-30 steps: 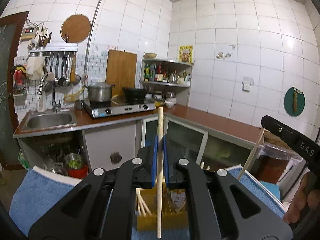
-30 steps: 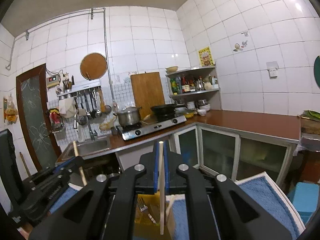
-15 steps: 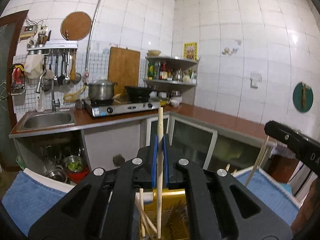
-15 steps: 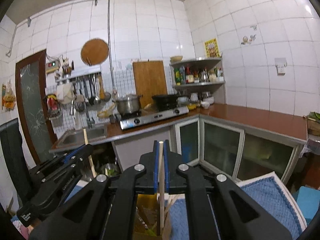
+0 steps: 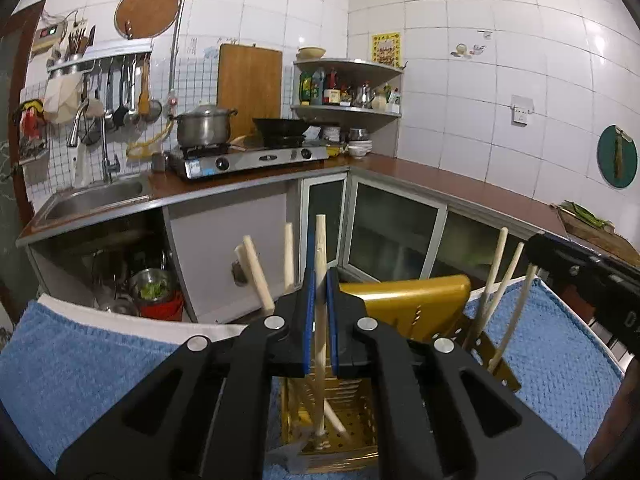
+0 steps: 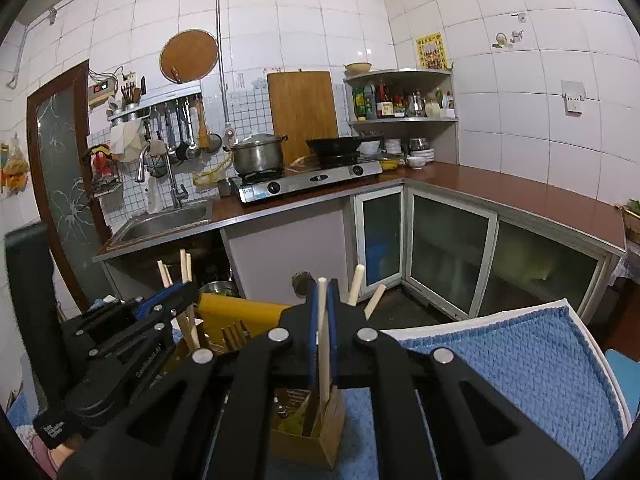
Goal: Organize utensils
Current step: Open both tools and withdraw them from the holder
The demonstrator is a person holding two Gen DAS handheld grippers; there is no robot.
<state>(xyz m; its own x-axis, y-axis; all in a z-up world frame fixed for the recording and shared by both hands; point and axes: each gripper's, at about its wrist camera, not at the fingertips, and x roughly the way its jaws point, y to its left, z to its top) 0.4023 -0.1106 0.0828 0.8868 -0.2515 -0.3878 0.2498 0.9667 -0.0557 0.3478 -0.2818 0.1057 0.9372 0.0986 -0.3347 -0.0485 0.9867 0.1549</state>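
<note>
My left gripper (image 5: 320, 280) is shut on a pale wooden chopstick (image 5: 320, 248) that stands upright between the blue pads. Its lower end reaches down into the golden perforated utensil holder (image 5: 404, 296). Several other chopsticks (image 5: 256, 272) lean in the holder's compartments. My right gripper (image 6: 320, 292) is shut on a second upright chopstick (image 6: 323, 360), whose lower end sits inside a holder compartment (image 6: 320, 440). A fork (image 6: 236, 334) stands in the holder. In the right wrist view the left gripper (image 6: 160, 312) is at the left; in the left wrist view the right gripper (image 5: 580, 276) is at the right.
The holder stands on a blue towel (image 6: 500, 360) over a white surface (image 5: 120, 312). Beyond are the kitchen counter (image 5: 460, 188), the sink (image 5: 96, 198), a gas stove (image 5: 248, 158) with a pot (image 5: 204, 126), and low cabinets (image 6: 448, 252).
Both grippers have come down and forward with their chopsticks. The holder is now close beneath them and the chopsticks' lower ends are inside it.
</note>
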